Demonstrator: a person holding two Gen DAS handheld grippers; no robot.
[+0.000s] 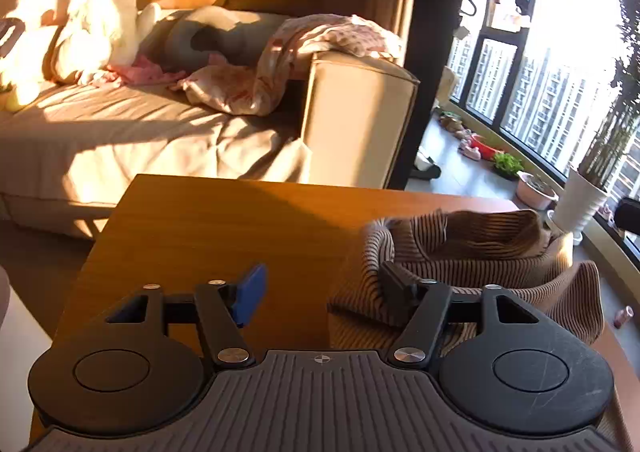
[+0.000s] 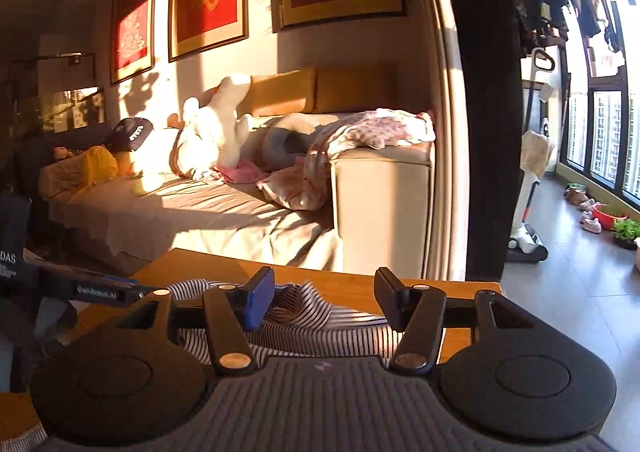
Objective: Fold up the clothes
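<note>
While both tools (image 1: 320,292) (image 2: 324,300) gape empty — ribbed striped knit (image 1: 460,252) bunched | smooth wooden table (image 1: 208,236)

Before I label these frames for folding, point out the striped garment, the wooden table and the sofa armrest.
striped garment (image 1: 472,248): left wrist view, on its bunched ribbed folds.
wooden table (image 1: 208,236): left wrist view, on the bare top.
sofa armrest (image 2: 380,212): right wrist view, on its front face.
</note>
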